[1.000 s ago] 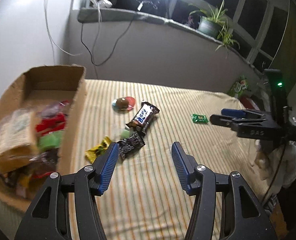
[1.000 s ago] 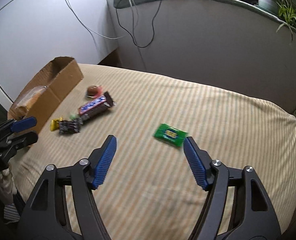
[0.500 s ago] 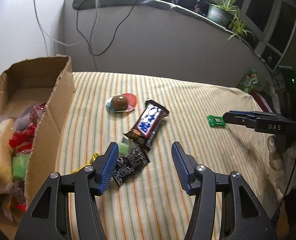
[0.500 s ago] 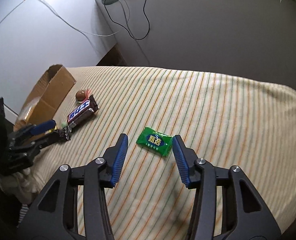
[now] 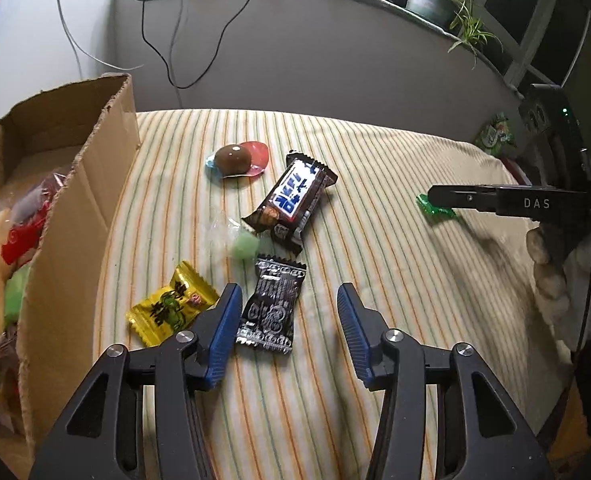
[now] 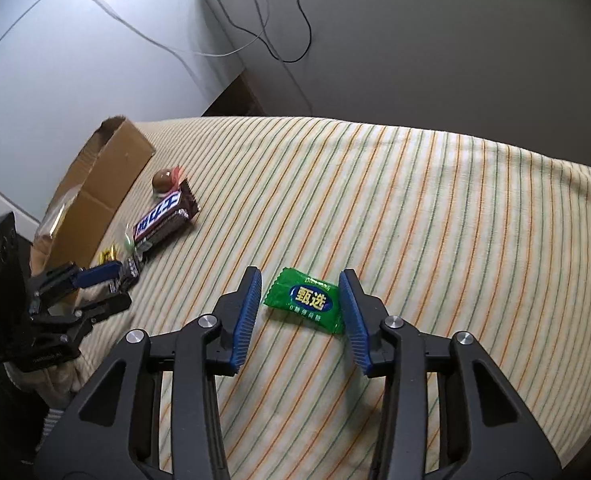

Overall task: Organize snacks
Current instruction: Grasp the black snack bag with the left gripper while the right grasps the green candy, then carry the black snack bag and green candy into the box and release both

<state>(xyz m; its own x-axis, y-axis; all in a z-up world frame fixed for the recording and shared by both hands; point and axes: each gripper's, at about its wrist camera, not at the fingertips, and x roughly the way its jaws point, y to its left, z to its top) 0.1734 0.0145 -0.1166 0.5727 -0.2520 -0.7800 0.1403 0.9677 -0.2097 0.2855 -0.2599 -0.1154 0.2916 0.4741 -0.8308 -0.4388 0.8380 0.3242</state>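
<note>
Six snacks are left out on the striped cloth (image 5: 395, 264), so you are partway through, not near the end. The cardboard box (image 5: 75, 216) at the left edge already holds a heap of packets, red, green and a pale bag among them, though how many I cannot count.

Your right gripper (image 6: 300, 307) is down over the green candy (image 6: 304, 306), which lies flat on the cloth well apart from the rest. Its jaws have just been closing and now stand narrow, one on each side of the wrapper; the right pad looks to be at the wrapper's edge, the left pad has a sliver of cloth showing before it. I judge that candy is bracketed but not yet pinched.

Your left gripper (image 5: 287, 318) hangs about half open over the cluster near the box. The black packet (image 5: 272, 307) lies between its jaws, close by the left pad and clear of the right one, so nothing is held there. The jaws have just narrowed a little.

Just beside it lie the yellow candy (image 5: 171, 307), a pale green sweet (image 5: 244, 247) in clear wrap, the chocolate bar (image 5: 295, 202), and beyond that the brown chocolate ball (image 5: 233, 158) on its red and blue wrapper.

So two pickups are being set up and four more items wait.
</note>
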